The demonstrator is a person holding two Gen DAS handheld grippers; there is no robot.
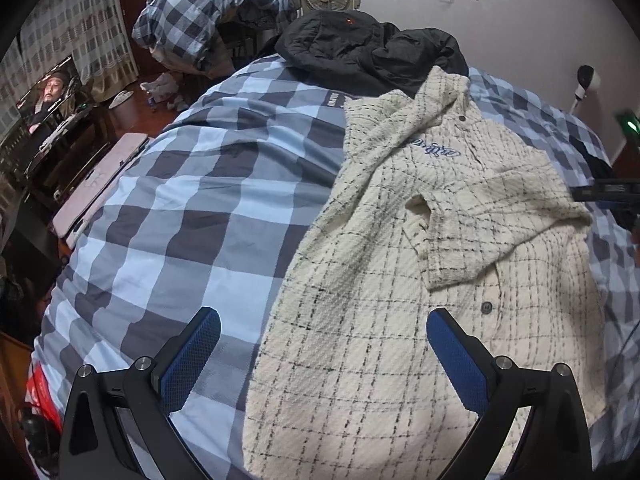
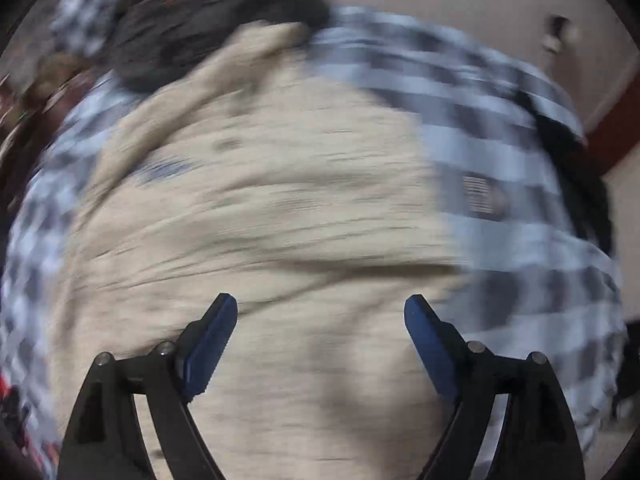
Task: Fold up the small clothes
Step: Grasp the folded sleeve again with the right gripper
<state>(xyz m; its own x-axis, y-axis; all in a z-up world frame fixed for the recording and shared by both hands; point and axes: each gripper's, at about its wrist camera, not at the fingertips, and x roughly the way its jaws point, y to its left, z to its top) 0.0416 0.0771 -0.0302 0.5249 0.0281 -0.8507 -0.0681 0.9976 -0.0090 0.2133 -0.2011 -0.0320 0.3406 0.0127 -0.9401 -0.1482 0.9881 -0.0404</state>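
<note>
Cream plaid shirt point(image 1: 420, 280): spread on blue-and-white checked bedcover point(image 1: 192, 200), collar toward black jacket point(image 1: 360, 48) at the far end, one sleeve folded across its front. Left gripper point(image 1: 324, 332): jaws wide apart, holding nothing; the shirt's near left edge lies below and between the blue pads, the left pad over bedcover, the right pad over shirt. Right gripper point(image 2: 320, 320): jaws wide apart, nothing gripped; the view is heavily blurred, the shirt point(image 2: 280, 220) filling the space beneath and ahead of both fingers, contact not discernible.
</note>
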